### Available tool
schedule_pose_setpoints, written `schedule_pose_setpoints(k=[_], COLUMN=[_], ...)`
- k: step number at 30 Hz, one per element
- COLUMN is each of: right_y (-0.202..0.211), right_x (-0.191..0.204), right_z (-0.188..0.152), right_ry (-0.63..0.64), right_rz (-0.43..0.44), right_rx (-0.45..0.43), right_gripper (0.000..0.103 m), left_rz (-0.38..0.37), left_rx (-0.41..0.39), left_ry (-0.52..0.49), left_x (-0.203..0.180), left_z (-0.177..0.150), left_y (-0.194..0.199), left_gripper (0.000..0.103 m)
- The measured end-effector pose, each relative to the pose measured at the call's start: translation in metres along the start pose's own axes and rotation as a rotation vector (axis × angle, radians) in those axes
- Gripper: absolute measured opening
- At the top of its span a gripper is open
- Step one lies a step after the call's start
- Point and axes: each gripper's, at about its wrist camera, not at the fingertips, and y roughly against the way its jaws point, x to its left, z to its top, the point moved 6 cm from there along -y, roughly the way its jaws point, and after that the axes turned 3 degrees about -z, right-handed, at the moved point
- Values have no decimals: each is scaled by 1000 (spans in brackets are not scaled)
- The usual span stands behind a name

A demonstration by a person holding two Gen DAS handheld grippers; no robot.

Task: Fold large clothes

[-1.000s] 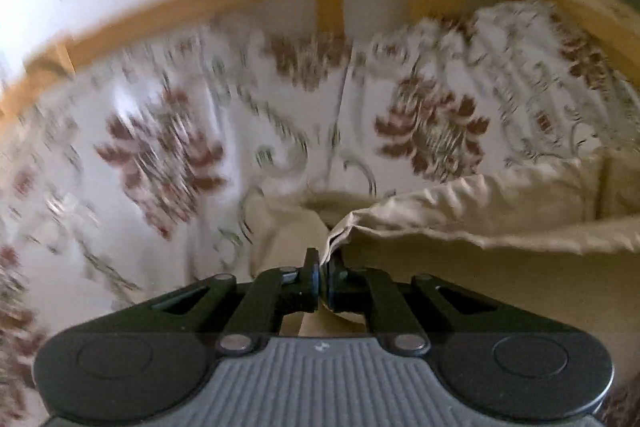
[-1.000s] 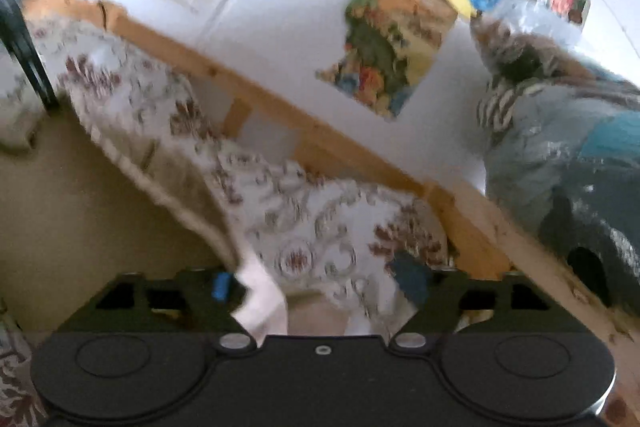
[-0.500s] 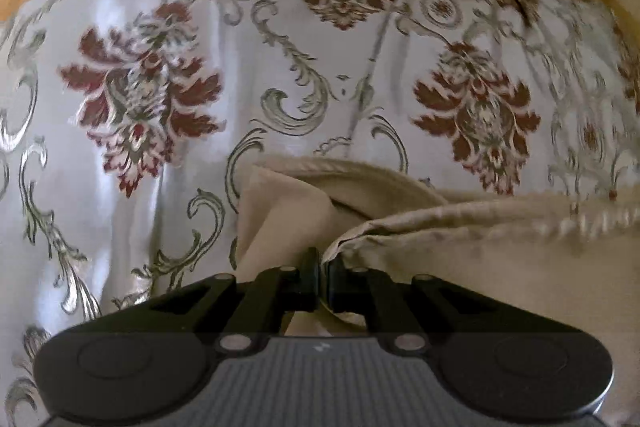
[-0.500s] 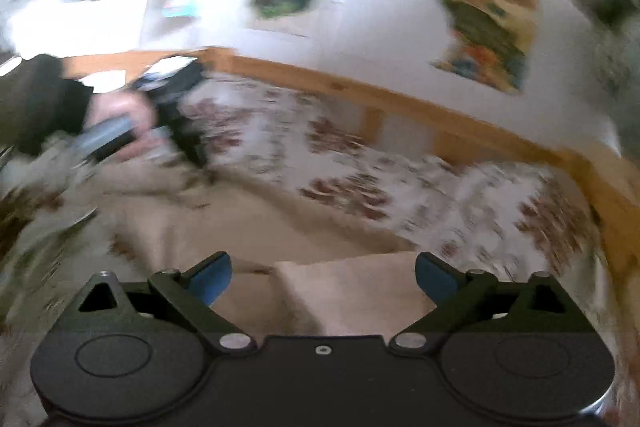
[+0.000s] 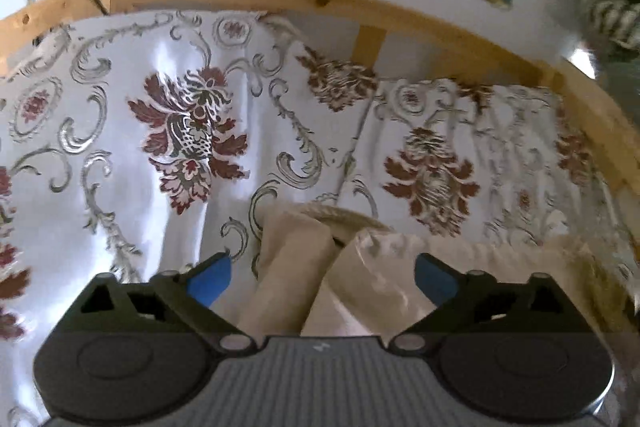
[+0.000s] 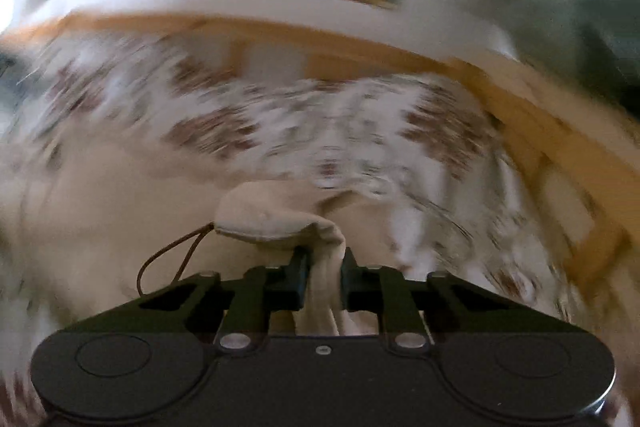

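Between the right tool's (image 6: 323,267) fingers, a beige cloth (image 6: 276,217) fold.

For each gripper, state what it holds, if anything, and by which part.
The left gripper is open and holds nothing. The right gripper pinches the beige cloth at a bunched corner.

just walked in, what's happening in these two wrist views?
A person with a handheld gripper in each hand is folding a beige garment on a bed covered by a floral bedspread. The left gripper has its jaws wide open, with a bunched fold of the beige cloth lying between them, not clamped. The right gripper has its jaws shut on another bunch of the garment. The right view is motion-blurred.
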Motion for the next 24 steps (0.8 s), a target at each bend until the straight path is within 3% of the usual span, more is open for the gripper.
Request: schedule_pose_setpoints(k=[2,3,4,6,7,9,11,12,14,15,17,19,20,24], right_y=[-8,-11,-12,-8,-4,1,3,2,-9,-12,-17,-20,-20,-12], right_x=[-24,-36,-45,-55,-56,-55,-49,-48,-50,-52,-57,-62,-65,-68], right_z=[-3,-7,-10,-15,-15,-12,-15,-18,-22,-26,-32,-37,-39,-26], right_ry=[-153,-222,-285,-370,-391,-387,-346,-331,-327,-338,-386,-440,-463,-425], right_rz=[-55,-65,-68,-47,-24,-6,-18,-26,-50,-67,-80,-79,-80,-125], right_rx=[23,39,57,76,73,59,80,101,146,165,193,203,201,107], right_gripper=[24,34,38,42,53,69,71,71,69,63,48,15,9,6], left_rz=[-24,-30,-28,10,44,124,210,236,254,239,189,151,118,-12], left_rx=[2,13,19,35,35,52,96,94,102,96,64,43,33,25], left_ry=[-73,-125,-167,-265,-311,-399,-434,-419,-349,-291,-149,-15,66,398], left_x=[-9,-15,-22,-32,-36,-40,-38,-34,-21,-14,5,24,34,73], left_z=[-14,-25,-34,-57,-67,-82,-86,-85,-81,-79,-73,-69,-67,-65], left_y=[17,23,26,27,23,11,-3,-7,-11,-11,-5,2,6,18], left_gripper=[102,102,102,102,101,93,75,72,43,35,9,9,8,8])
